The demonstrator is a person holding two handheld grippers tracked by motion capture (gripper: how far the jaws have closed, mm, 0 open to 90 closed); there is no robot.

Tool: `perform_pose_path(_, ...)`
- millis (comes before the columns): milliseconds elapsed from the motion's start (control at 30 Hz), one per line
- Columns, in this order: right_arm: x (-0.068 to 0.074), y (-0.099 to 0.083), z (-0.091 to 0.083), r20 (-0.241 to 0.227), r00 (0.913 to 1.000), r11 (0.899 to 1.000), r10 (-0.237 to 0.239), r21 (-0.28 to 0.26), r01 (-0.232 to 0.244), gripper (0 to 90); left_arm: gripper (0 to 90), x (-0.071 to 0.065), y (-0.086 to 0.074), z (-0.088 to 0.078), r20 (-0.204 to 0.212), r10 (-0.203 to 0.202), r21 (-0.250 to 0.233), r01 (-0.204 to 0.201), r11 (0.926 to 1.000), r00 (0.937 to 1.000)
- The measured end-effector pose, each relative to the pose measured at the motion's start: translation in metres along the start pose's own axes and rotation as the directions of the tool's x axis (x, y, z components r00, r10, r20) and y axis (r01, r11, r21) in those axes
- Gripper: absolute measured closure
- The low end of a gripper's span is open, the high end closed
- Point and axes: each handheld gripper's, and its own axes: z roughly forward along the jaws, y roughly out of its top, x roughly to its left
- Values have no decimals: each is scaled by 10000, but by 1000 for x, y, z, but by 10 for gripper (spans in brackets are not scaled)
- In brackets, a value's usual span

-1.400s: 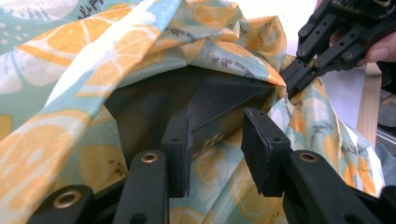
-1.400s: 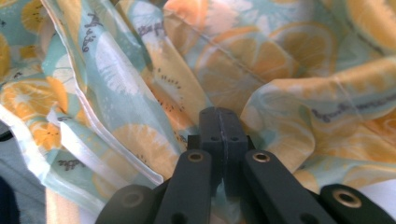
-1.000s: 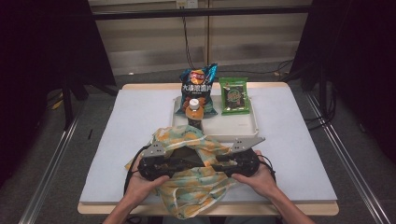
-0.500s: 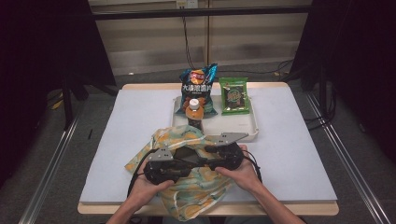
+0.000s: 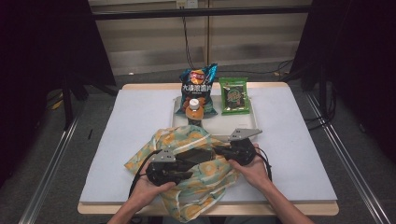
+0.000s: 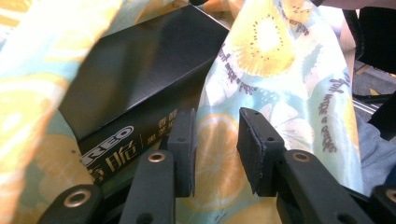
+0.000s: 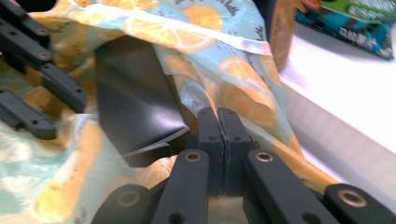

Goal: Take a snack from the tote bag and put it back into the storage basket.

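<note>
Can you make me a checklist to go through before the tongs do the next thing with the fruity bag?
1. Right tongs pinched shut on the bag edge: ok, they have just been closing on the cloth.
2. Left tongs gripping the bag: not ok, cloth sits between them but there is a gap.
3. Black box inside the bag opening: ok.
4. Box all the way in: cannot tell.
5. Bottle, chip bag and green packet waiting on the tray: ok.
</note>
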Motion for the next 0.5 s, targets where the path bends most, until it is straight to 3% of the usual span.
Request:
perform_pose_path(200, -6, -14, 8, -45, 9999, 9992, 136, 382, -135, 890, 671, 1, -1, 0, 43, 104, 136, -105, 9999, 9999)
perform_pose_path(500, -10, -27, 16, -257, 9996, 9951, 131, 985, -105, 886, 668, 8, -2, -15, -211, -289, -520, 277, 9983, 9994)
